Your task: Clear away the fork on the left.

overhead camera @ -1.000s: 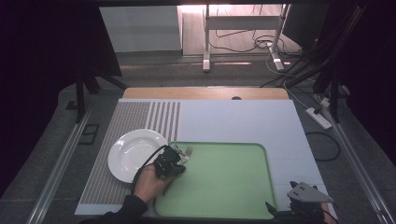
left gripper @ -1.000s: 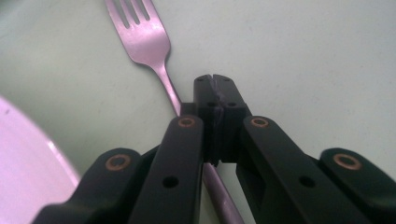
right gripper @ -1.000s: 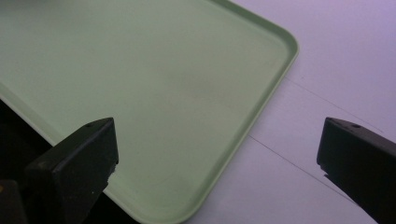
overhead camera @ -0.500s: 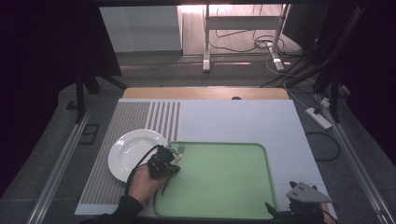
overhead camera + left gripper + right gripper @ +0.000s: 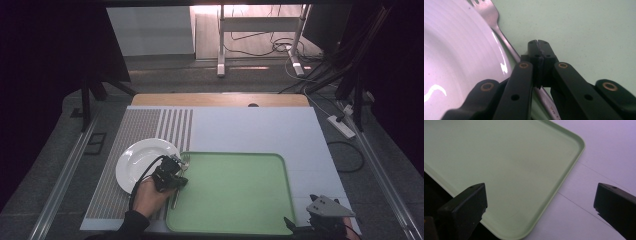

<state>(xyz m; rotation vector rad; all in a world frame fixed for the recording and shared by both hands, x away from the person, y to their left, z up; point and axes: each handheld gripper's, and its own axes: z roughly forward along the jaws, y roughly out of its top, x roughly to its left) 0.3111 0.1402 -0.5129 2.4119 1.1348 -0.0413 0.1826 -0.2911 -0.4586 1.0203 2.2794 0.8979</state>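
Two grippers, one job in hand: the left gripper [image 5: 175, 176] has its jaws pinched fully together on the handle of a fork [image 5: 499, 35], w/ the grip set partway down the handle. The fork lies along the left edge of the green tray [image 5: 240, 200], tines up by the rim of the white plate [image 5: 140, 160] — touching it or just beside it, can't tell which. Right gripper [image 5: 300, 231] hangs at the tray's near right corner, jaws wide apart, nothing between them. To do this well, I'd judge: keep the pinch firm, lift straight up before any sideways travel so the tines clear the plate rim, and keep the fork level — a thin metal handle can pivot in a narrow grip.
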